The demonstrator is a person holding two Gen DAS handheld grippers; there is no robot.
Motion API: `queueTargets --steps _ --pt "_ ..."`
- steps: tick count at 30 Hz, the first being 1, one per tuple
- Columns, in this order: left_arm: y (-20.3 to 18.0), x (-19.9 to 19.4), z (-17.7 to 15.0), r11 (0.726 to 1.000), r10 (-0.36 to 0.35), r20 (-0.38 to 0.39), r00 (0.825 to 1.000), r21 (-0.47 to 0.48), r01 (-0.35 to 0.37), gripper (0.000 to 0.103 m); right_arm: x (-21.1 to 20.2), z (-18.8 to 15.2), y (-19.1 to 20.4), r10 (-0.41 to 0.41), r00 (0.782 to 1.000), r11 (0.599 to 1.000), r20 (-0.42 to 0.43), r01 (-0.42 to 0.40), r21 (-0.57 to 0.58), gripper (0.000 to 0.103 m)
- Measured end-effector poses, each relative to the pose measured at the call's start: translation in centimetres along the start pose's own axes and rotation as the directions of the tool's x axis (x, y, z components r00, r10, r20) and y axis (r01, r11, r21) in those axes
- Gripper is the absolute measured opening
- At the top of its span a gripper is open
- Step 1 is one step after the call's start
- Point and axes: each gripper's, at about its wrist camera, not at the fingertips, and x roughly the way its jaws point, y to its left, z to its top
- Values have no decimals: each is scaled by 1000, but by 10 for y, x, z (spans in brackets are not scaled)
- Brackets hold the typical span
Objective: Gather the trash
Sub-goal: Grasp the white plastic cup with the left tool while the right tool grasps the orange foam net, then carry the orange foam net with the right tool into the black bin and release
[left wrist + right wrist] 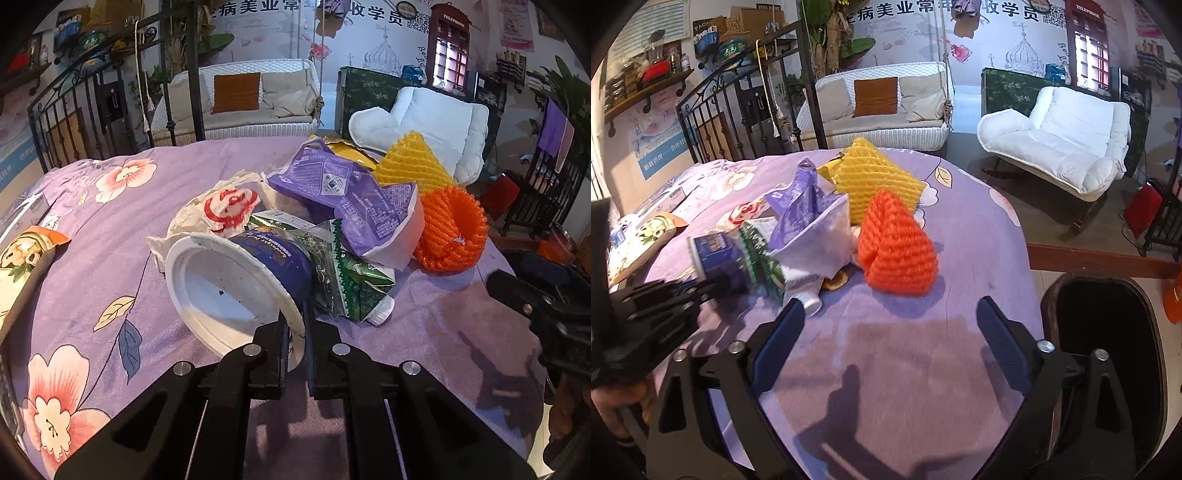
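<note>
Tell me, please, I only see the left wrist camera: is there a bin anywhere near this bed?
Observer: Yes. The right wrist view shows a dark bin standing beside the bed, off its right edge.
Operator: My left gripper pinches the blue cup. Is my right gripper holding something too?
Observer: No. It is open, with only bare purple sheet between its fingers.
Operator: Is anything hiding by the orange foam net?
Observer: Yes. A small round brown thing lies between it and the purple bag; I cannot tell what it is.
</note>
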Motion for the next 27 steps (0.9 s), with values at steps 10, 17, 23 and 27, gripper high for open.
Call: queueTargets --steps 10,17,23,27 --pt "-3 -8 -3 1000 -16 23 1000 -19 17 8 46 20 -7 15 998 1000 -64 -14 14 30" --pt "-1 -15 -5 999 -25 46 999 -27 26 8 23 9 -5 65 998 996 -26 -63 57 20" --pt "-5 -32 -11 998 -45 80 996 -34 48 8 -16 -6 -5 75 997 994 30 -77 73 20" --pt "-16 -49 -14 997 -75 112 991 -23 78 8 -49 -18 -6 44 995 997 84 -50 66 20"
